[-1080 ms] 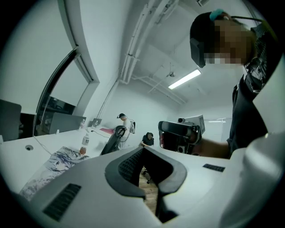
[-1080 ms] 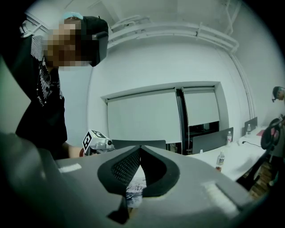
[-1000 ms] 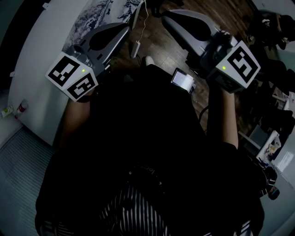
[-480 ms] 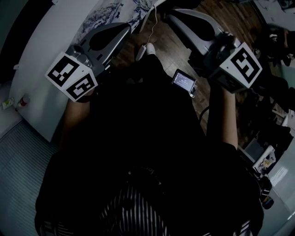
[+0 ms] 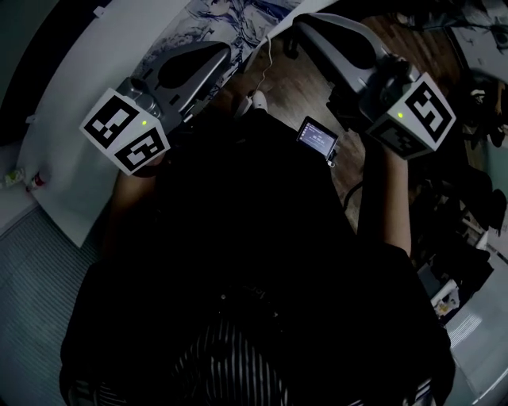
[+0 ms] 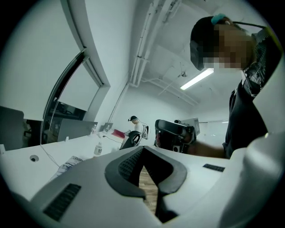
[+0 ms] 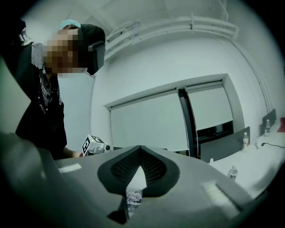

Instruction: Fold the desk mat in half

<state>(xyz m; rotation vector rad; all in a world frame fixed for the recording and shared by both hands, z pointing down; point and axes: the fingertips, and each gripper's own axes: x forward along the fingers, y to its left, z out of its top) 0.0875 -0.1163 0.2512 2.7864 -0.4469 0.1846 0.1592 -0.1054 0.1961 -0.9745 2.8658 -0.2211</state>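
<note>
In the head view, the person stands at the edge of a white table (image 5: 75,87), holding one tool in each hand out over a wooden floor (image 5: 295,83). The left tool (image 5: 216,57) reaches toward the table's edge. The right tool (image 5: 316,26) is held well apart from it, over the floor. The desk mat (image 5: 230,12), a sheet with a blue and white pattern, lies flat on the table at the top of the view, beyond the left tool's tip. A white cable (image 5: 266,49) hangs from the table, and a small lit screen (image 5: 316,137) shows at the person's front. In the left gripper view, the left tool (image 6: 142,149) has its tips pressed together with nothing between them, and only floor planks show through the gap beneath. A corner of the patterned desk mat (image 6: 67,164) lies on the table at the left near a bottle (image 6: 98,149), and the right tool (image 6: 174,135) is in sight ahead. In the right gripper view, the right tool (image 7: 140,149) is likewise closed on nothing, and a strip of the desk mat (image 7: 132,198) shows through the gap under its tips. The left tool's marker cube (image 7: 91,144) is at the left, with drawn window blinds (image 7: 149,124) behind.
</note>
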